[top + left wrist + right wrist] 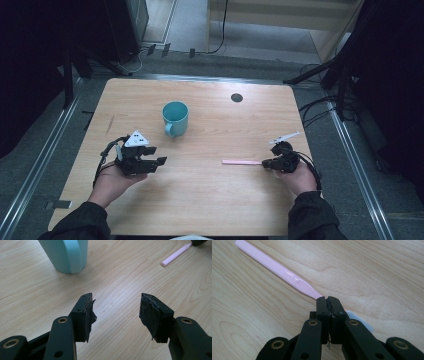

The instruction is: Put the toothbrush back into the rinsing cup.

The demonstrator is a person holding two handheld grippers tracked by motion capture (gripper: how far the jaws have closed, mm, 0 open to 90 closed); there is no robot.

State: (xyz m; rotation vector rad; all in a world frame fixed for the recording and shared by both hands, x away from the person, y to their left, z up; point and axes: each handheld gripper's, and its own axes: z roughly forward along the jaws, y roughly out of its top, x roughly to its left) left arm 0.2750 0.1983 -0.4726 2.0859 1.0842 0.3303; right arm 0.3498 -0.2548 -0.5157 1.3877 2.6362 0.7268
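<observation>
A pink toothbrush (241, 162) lies flat on the wooden table (200, 210) at the right, handle pointing left. My right gripper (265, 163) is shut on its thin neck. In the right gripper view the jaws (328, 300) pinch the neck where the handle (279, 270) tapers, and pale bristles (359, 318) show just behind them. A teal mug (175, 117) stands upright left of centre, handle toward the near side. My left gripper (161, 161) rests below and left of the mug, open with nothing between its fingers; its own view shows the jaws (116, 312), the mug (67, 255) and the toothbrush (175, 256).
A small dark round hole (237, 97) sits near the table's far edge. Metal rails, cables and stand legs surround the table on the floor. Bare wood lies between the two grippers.
</observation>
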